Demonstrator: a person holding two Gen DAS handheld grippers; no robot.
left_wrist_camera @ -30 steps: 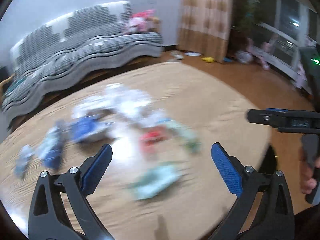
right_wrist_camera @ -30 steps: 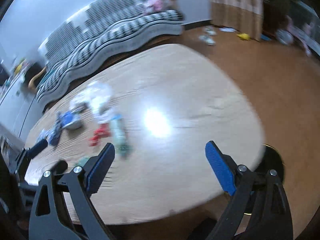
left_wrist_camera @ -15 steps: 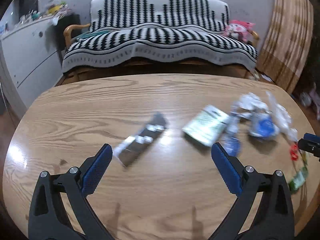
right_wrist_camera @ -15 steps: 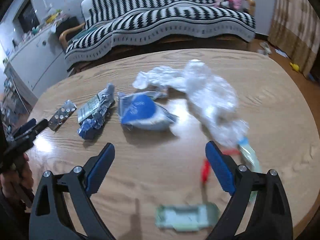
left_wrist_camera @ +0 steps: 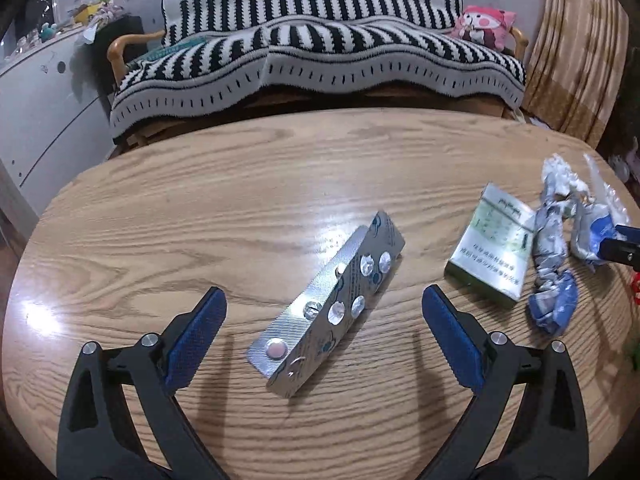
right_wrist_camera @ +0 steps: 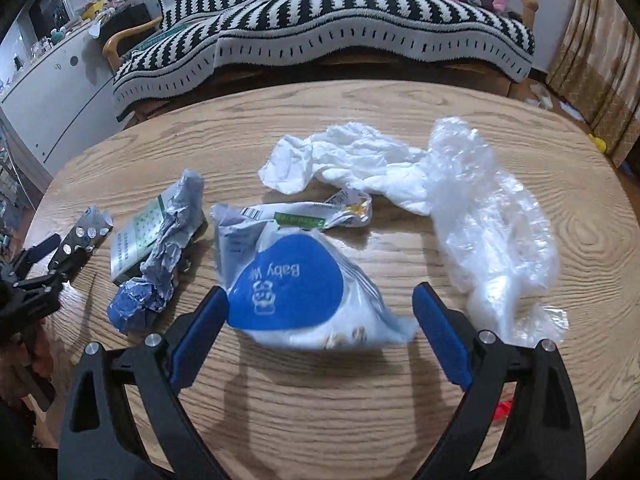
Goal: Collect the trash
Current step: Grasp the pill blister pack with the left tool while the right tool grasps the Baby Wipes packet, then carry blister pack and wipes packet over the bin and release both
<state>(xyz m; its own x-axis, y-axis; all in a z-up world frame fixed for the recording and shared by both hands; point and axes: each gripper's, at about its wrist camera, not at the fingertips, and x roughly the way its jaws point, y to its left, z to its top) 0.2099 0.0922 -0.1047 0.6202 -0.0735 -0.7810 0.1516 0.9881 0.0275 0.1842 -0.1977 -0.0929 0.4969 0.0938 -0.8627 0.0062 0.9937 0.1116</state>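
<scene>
Trash lies on an oval wooden table point(left_wrist_camera: 240, 208). My left gripper point(left_wrist_camera: 324, 332) is open just above two silver blister packs point(left_wrist_camera: 332, 304), which lie between its fingers. A green-and-white box point(left_wrist_camera: 492, 248) and a crumpled blue-grey wrapper point(left_wrist_camera: 552, 272) lie to its right. My right gripper point(right_wrist_camera: 320, 332) is open around a blue-and-white baby-wipes pack point(right_wrist_camera: 296, 292). Beyond that lie a white tissue point(right_wrist_camera: 352, 160), a torn wrapper point(right_wrist_camera: 316, 216) and a clear plastic bag point(right_wrist_camera: 488, 216). The box point(right_wrist_camera: 136, 244), the wrapper point(right_wrist_camera: 160, 256) and the left gripper point(right_wrist_camera: 36, 276) show at the left.
A sofa with a black-and-white striped cover point(left_wrist_camera: 320, 52) stands behind the table, a pink plush toy point(left_wrist_camera: 484, 28) on its right end. A white cabinet point(left_wrist_camera: 44, 100) is at the left and a curtain point(left_wrist_camera: 576, 52) at the right. A small red scrap point(right_wrist_camera: 504, 408) lies by the right finger.
Both views swung from the table's right end to face the sofa. Both grippers came down close over the trash: the left over the blister packs, the right around the wipes pack. Both stayed open.
</scene>
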